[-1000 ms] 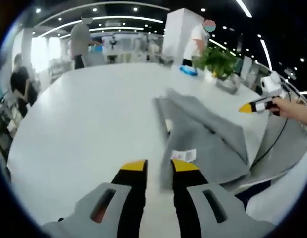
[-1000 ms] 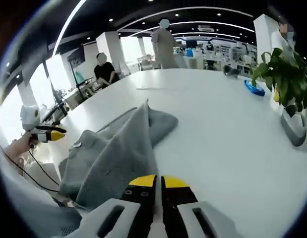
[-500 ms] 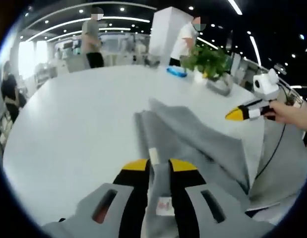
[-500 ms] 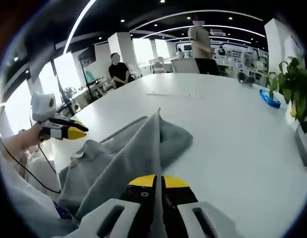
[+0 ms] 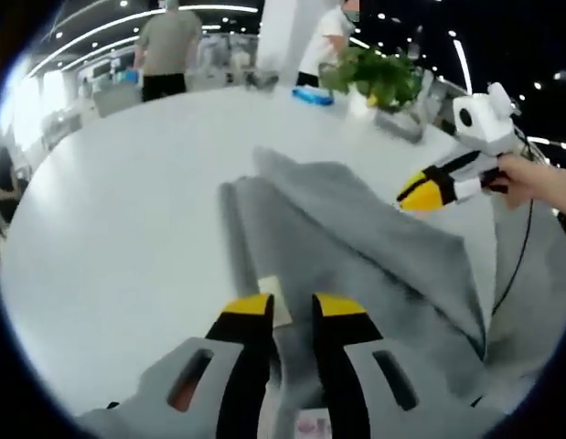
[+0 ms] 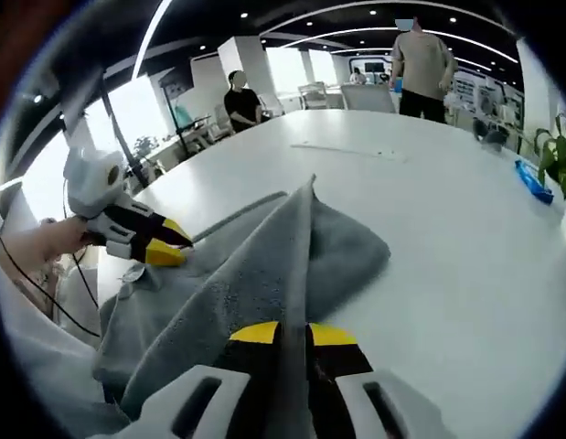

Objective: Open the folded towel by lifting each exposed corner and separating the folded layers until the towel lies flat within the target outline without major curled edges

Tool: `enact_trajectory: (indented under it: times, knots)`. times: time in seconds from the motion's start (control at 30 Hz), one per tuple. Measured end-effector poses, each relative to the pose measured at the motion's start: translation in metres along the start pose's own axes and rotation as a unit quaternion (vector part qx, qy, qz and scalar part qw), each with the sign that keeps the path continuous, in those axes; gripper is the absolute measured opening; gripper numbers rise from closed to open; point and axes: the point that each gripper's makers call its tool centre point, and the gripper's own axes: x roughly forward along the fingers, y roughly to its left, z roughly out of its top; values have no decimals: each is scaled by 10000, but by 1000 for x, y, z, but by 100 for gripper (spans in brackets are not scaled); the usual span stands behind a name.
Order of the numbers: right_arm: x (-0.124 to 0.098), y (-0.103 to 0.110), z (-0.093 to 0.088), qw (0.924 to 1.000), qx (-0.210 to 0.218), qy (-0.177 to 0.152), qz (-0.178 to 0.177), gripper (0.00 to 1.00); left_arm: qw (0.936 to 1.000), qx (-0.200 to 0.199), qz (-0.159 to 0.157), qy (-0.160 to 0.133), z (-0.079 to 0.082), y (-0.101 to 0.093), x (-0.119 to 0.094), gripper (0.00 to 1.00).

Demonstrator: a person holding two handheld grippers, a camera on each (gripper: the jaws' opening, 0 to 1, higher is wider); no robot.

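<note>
The right gripper (image 6: pixel 293 331) has its jaws pinched on a fold of the grey towel (image 6: pixel 264 265), which rises from between the yellow tips as a raised ridge running away toward the middle of the white table (image 6: pixel 447 229). The left gripper (image 5: pixel 290 307) has its jaws narrowly apart with towel cloth and a pale label lying between them; whether they actually grip it I cannot tell. The towel sits at the near edge of the table, in front of the person, bunched and layered, part of it hanging over that edge.

The step in hand appears to be the separating of the folded layers: one corner is lifted, the other being taken. No target outline can be made out. The next move probably calls for both grips to be secure, then the two corners drawn apart and lowered flat onto the table.
</note>
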Motion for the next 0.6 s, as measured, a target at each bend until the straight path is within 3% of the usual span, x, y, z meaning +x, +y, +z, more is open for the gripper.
enact_trajectory:
  times: [0.13, 0.23, 0.33, 0.4, 0.5, 0.6]
  knots:
    - [5, -3, -4, 9999, 48, 161, -29, 13, 10000, 8, 81, 6, 0, 3, -2, 20]
    - [4, -4, -4, 9997, 201, 161, -49, 15, 9983, 185, 502, -218, 8, 21, -7, 20]
    - [5, -2, -6, 9988, 468, 168, -14, 12, 9988, -458, -173, 78, -4, 6, 0, 20]
    - [5, 5, -7, 9966, 802, 179, 70, 6, 9994, -321, -119, 24, -5, 12, 6, 18]
    - [0, 4, -4, 9976, 683, 106, -99, 0, 9997, -114, -192, 33, -1, 10, 7, 16]
    - [-6, 6, 2, 9970, 712, -138, -276, 0, 9997, -21, -211, -72, -2, 9, 9, 13]
